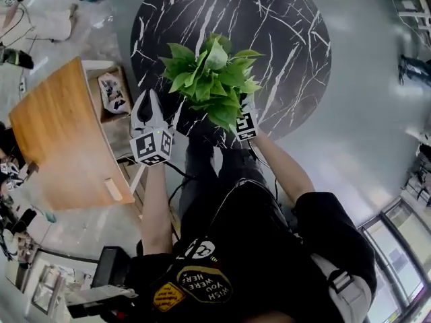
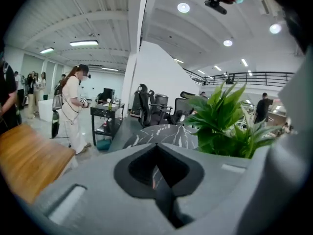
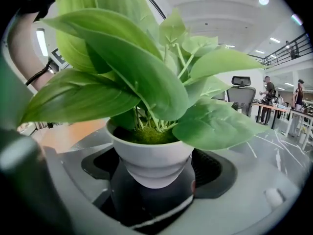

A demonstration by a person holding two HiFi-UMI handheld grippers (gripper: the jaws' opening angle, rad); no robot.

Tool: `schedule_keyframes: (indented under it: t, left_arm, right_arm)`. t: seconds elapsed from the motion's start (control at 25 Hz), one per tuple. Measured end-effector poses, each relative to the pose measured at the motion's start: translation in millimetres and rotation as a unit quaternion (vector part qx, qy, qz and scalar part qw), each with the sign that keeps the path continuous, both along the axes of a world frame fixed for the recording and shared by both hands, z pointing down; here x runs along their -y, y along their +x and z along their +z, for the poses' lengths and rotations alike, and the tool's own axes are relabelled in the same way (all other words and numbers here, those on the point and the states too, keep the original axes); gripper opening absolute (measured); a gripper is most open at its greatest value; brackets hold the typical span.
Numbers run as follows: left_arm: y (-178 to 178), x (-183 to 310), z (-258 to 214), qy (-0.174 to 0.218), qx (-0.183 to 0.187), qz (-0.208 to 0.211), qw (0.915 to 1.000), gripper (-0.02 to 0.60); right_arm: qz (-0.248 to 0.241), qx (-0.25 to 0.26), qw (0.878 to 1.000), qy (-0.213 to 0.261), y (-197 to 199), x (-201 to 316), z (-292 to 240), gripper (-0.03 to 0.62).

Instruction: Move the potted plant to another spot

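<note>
The potted plant has broad green leaves [image 3: 132,67] and a small white ribbed pot [image 3: 151,160]. The pot sits between the jaws of my right gripper [image 3: 152,187], which is shut on it and holds it in the air. In the head view the plant [image 1: 212,79] hangs over the near edge of a round black marble table [image 1: 289,46], and its leaves hide the right gripper's fingers; only the marker cube [image 1: 246,125] shows. My left gripper [image 1: 150,106] is just left of the plant, with its jaws together and nothing in them. The plant's leaves [image 2: 225,121] show to its right.
A wooden table [image 1: 60,133] stands to the left, with an open box [image 1: 113,93] between it and the marble table. Office chairs [image 2: 151,106] and a black cart [image 2: 105,119] stand beyond, and a person [image 2: 73,106] walks at the left. Grey floor [image 1: 363,126] lies to the right.
</note>
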State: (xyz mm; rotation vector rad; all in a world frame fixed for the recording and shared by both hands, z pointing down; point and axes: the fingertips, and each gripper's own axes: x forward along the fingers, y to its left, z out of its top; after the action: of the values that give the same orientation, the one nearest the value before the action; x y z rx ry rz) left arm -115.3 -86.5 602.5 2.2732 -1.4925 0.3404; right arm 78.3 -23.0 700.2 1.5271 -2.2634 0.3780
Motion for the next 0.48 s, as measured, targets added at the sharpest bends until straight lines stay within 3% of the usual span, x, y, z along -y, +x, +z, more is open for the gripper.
schedule_keyframes:
  t: [0.16,0.48]
  left_arm:
    - [-40.6,0.7,0.8,0.007,0.011,-0.039,0.9991,0.005]
    - [-62.1,10.6,10.8,0.017,0.019,-0.061,0.9978,0.005]
  right_arm:
    - [-0.034,0.006,0.999,0.010,-40.6,37.2,-0.7,0.469]
    - [-0.082,0.011,0.996,0.028,-113.8,116.0,-0.8,0.469]
